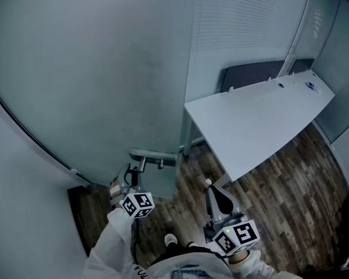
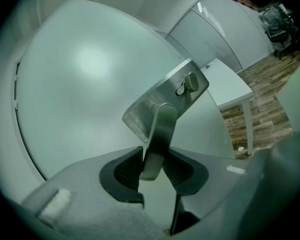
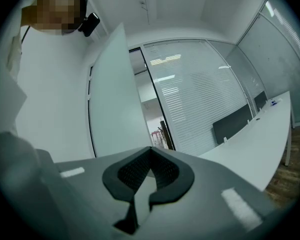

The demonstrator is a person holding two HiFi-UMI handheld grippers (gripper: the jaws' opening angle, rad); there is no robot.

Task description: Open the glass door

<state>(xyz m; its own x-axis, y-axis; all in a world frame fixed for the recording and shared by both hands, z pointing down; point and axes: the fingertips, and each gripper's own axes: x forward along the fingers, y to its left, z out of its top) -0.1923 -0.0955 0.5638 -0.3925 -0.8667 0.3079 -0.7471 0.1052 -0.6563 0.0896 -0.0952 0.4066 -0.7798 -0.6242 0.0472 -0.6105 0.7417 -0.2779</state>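
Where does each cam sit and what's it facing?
Head view: on the person's head, steeply down at the glass door, white desk, wood floor; white sleeves, left gripper, right gripper show.
Left gripper view: on the left gripper, along its jaws, closed on the door handle; own jaws fill the bottom.
Right gripper view: on the right gripper, past shut, empty jaws toward the door's edge and blinds; a sleeve shows.
Shared: white desk, in all three.
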